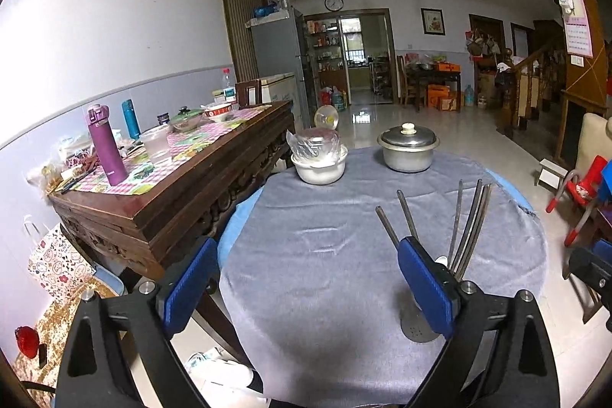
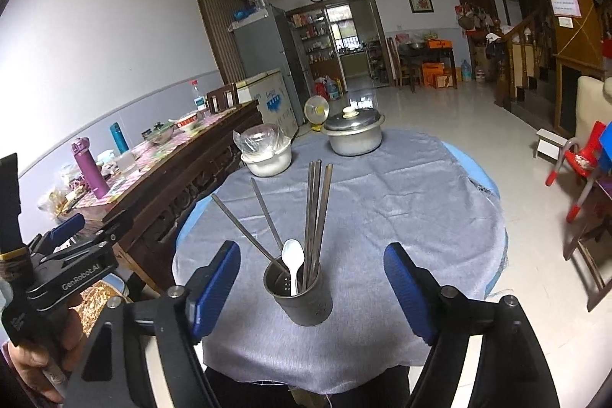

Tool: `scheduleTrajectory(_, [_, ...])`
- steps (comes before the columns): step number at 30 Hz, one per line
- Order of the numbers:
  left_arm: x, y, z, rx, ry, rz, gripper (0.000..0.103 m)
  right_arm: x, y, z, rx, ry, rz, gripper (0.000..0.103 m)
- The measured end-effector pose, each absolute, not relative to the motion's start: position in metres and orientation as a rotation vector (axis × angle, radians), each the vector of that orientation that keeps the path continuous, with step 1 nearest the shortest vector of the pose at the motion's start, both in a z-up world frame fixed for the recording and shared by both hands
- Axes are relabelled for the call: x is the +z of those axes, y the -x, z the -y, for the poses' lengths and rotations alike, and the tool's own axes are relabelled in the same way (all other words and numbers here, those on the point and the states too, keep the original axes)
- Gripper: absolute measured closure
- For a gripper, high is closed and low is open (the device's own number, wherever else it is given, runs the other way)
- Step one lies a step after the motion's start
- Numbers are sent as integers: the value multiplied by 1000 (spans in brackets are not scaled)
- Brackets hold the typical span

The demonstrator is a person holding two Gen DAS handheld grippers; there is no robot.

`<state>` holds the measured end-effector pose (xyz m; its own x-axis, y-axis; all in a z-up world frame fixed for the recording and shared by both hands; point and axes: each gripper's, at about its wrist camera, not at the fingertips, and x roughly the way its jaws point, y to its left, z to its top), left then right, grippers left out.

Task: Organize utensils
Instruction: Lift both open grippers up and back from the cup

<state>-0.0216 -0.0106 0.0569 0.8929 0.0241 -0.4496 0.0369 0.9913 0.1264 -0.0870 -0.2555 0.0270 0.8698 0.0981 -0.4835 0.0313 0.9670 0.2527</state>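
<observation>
A dark metal utensil holder point(image 2: 300, 295) stands on the grey cloth of the round table point(image 2: 382, 201). Several metal chopsticks point(image 2: 315, 213) and a white plastic spoon point(image 2: 293, 260) stand in it. My right gripper point(image 2: 311, 287) is open, its blue pads on either side of the holder without touching it. My left gripper point(image 1: 306, 283) is open and empty over the cloth, left of the holder. In the left wrist view the holder point(image 1: 419, 324) is mostly hidden behind the right finger, with the chopsticks point(image 1: 468, 228) rising above it. The left gripper also shows at the left edge of the right wrist view.
A lidded metal pot point(image 1: 408, 150) and a white bowl with a plastic-wrapped container point(image 1: 319, 159) stand at the table's far side. A long wooden sideboard point(image 1: 172, 178) with bottles and dishes runs along the left. A red child's chair point(image 1: 581, 194) is at the right.
</observation>
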Motion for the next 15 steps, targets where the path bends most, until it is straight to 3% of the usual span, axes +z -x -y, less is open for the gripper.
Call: scheduleTrajectory(15, [51, 19, -4, 10, -115, -491, 7, 22, 81, 234, 48, -233, -544, 22])
